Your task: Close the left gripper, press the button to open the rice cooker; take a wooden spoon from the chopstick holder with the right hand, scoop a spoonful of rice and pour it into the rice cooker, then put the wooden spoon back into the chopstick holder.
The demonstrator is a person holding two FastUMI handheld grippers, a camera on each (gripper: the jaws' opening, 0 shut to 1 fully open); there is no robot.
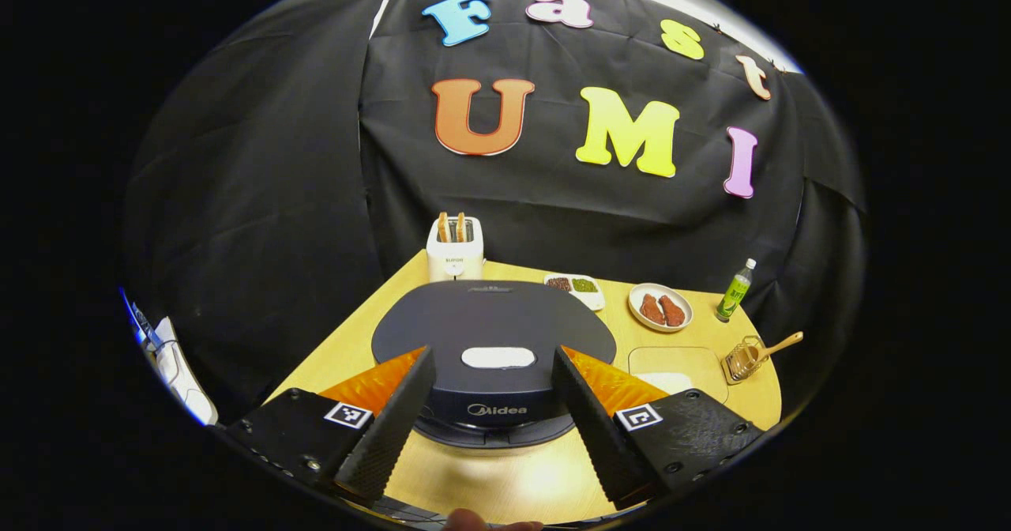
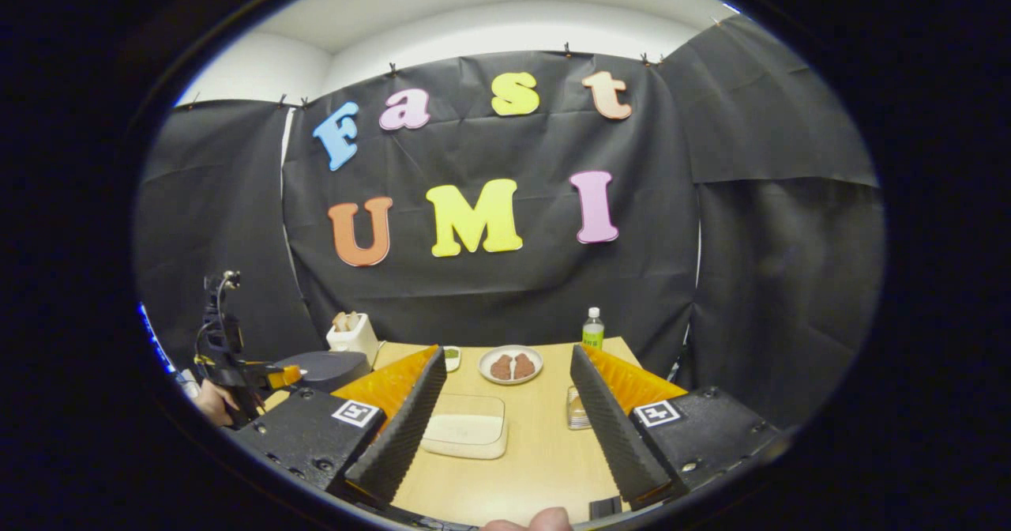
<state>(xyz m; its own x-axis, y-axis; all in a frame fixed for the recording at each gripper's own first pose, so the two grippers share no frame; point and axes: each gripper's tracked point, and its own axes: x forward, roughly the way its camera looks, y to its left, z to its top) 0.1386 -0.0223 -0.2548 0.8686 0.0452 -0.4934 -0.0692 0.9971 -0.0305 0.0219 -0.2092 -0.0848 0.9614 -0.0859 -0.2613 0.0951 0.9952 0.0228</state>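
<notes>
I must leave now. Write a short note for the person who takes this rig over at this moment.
Left claw: open, in front of the rice cooker, holding nothing.
Right claw: open, empty, above the table.
Rice cooker lid is closed; its button is not pressed yet.
Wooden spoon sits in the chopstick holder; rice container lies ahead of the right claw.
Done: nothing. Left: every step, starting with closing the left claw.

We see a dark grey rice cooker [image 1: 491, 333] with a pale oval button [image 1: 498, 357] near the front edge of the light wooden table [image 1: 505, 480]. Toward the back edge, a cream toaster [image 1: 455, 250], a white plate [image 1: 660, 307] of reddish-brown pieces and a green bottle [image 1: 735, 290] with a white cap.
</notes>
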